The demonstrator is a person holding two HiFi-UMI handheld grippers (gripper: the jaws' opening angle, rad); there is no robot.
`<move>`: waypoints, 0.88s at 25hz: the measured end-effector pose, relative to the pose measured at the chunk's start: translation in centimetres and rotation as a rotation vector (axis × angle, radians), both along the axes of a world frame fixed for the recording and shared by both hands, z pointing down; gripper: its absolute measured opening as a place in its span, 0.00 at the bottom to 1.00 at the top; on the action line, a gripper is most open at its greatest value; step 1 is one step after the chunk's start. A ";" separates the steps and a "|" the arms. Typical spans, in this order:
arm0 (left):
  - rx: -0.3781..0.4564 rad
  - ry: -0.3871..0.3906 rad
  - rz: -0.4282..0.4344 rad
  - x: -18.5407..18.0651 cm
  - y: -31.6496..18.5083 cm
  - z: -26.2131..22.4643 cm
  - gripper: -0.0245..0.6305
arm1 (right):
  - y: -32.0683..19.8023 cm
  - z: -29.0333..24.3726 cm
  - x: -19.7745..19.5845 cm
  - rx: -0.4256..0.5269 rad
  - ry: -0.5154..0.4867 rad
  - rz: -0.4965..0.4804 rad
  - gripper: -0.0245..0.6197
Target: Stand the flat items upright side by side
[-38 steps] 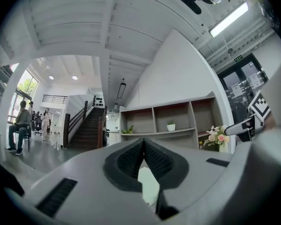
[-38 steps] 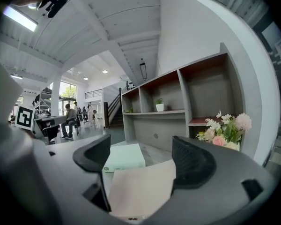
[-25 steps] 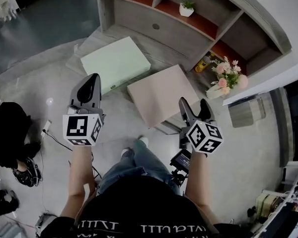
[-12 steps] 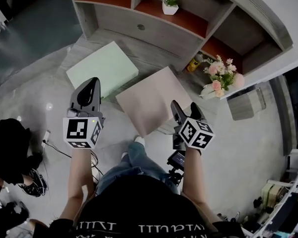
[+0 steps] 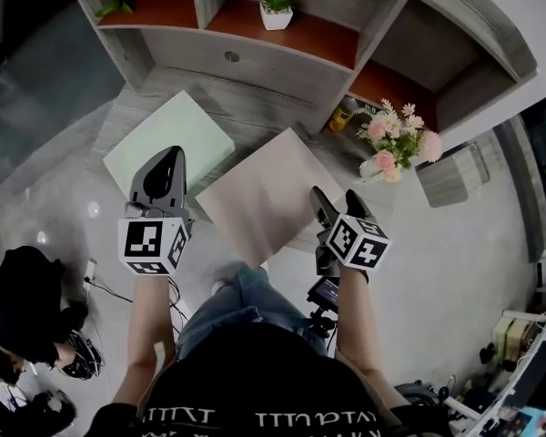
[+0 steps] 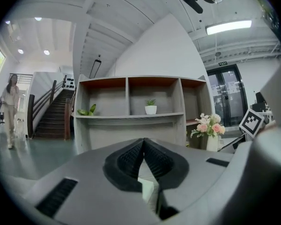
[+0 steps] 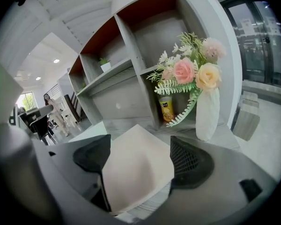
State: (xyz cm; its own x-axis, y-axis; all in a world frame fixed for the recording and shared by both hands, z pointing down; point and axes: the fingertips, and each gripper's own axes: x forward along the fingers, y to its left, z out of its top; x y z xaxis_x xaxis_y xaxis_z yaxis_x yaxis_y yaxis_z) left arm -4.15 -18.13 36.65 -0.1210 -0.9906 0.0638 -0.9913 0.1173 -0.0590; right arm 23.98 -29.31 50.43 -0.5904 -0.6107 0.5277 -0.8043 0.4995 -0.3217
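At twelve o'clock from your right tongs (image 5: 337, 198), the pinkish-beige panel (image 5: 268, 194) lies flat on the grey desk (image 5: 255, 103), and its near corner seems to overhang toward you. The pale green panel (image 5: 168, 139) lies flat just beside it, at its ten o'clock. Both look thin, stiff and smooth. Your right tongs stand wide and empty; your left tongs (image 5: 166, 157) are pressed together on nothing. Nudge that corner and the panel could slide off. Tip it up too fast and it may topple toward the flower vase (image 5: 396, 153) at two o'clock.
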 end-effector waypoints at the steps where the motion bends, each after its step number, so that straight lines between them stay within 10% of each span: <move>1: -0.005 0.001 0.012 0.0 -0.4 0.3 0.06 | -0.1 0.2 0.0 -0.009 0.000 0.009 0.66; 14: -0.068 -0.002 0.348 0.2 -4.6 2.5 0.06 | 3.0 4.4 0.4 -0.115 0.048 0.268 0.66; 22: -0.088 0.006 0.487 -0.1 -3.3 3.9 0.06 | 8.1 10.3 -0.5 -0.302 0.249 0.324 0.66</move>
